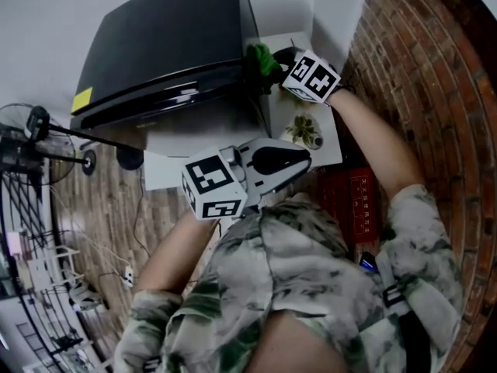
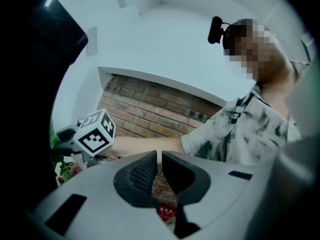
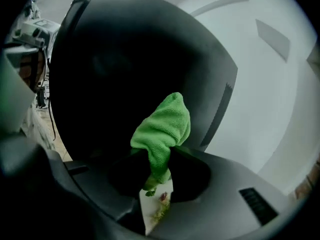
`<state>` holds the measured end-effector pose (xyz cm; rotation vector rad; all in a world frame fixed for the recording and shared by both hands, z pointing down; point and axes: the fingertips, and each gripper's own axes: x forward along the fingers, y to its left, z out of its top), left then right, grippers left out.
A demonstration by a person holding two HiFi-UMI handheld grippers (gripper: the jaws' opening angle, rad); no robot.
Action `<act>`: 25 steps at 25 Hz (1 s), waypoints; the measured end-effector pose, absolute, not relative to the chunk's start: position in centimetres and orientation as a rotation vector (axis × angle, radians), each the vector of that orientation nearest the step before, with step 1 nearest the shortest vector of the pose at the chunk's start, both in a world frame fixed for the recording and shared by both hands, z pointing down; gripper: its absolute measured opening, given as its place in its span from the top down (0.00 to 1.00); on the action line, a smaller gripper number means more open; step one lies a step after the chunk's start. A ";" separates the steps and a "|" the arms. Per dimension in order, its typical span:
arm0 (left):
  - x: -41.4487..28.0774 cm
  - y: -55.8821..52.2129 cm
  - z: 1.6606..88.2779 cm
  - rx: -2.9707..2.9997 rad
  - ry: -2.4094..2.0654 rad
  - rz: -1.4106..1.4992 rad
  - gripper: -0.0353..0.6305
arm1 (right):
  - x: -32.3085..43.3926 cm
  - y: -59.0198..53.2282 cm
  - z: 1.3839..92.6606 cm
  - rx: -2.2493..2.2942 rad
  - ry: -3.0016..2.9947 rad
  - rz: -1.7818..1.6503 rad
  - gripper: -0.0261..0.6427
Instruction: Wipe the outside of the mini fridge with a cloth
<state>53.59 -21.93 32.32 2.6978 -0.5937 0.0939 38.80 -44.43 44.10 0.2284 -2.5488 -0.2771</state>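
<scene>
Cloth, green, soft microfibre, bunched and pinched by its lower end in the right gripper; jaws closed on it, and the loose wad sticks out ahead of the tips. Light and floppy, so it will fold under pressure, and I judge the hold near the bunch is right: a shorter free end gives a firmer wipe. Straight in front of that wad is the fridge, black and glossy, filling the view beyond the jaws; cloth looks pressed to it or just off it, can't tell contact. In the head view the cloth sits at the right gripper tips, against the fridge side by its upper corner. Fridge is rigid, heavy and smooth, so the cloth should slide easily; likely no need to steady it. Left gripper has jaws nearly together with a thin slit and nothing between; it hangs well behind the right one, near the person's chest, idle. Below the right gripper is a plant on a white shelf; brick wall is on its outer side.
</scene>
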 end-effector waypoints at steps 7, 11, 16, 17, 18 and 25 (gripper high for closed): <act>53.2 -22.6 32.6 2.688 -0.618 0.092 0.90 | 39.0 -44.0 53.9 0.213 -2.438 -0.167 0.81; 52.8 -22.7 32.6 2.684 -0.624 0.087 0.90 | 39.2 -44.1 56.4 0.225 -2.423 -0.095 0.81; 52.3 -22.5 32.7 2.680 -0.613 0.079 0.90 | 40.5 -44.8 53.1 0.274 -2.486 -0.063 0.81; 52.2 -22.4 32.7 2.680 -0.606 0.076 0.90 | 40.9 -44.6 51.6 0.280 -2.505 -0.068 0.81; 52.2 -22.3 32.7 2.680 -0.597 0.073 0.90 | 41.3 -44.4 49.9 0.279 -2.522 -0.080 0.81; 52.0 -21.7 32.8 2.682 -0.537 0.057 0.90 | 42.7 -40.9 37.9 0.201 -2.595 -0.259 0.81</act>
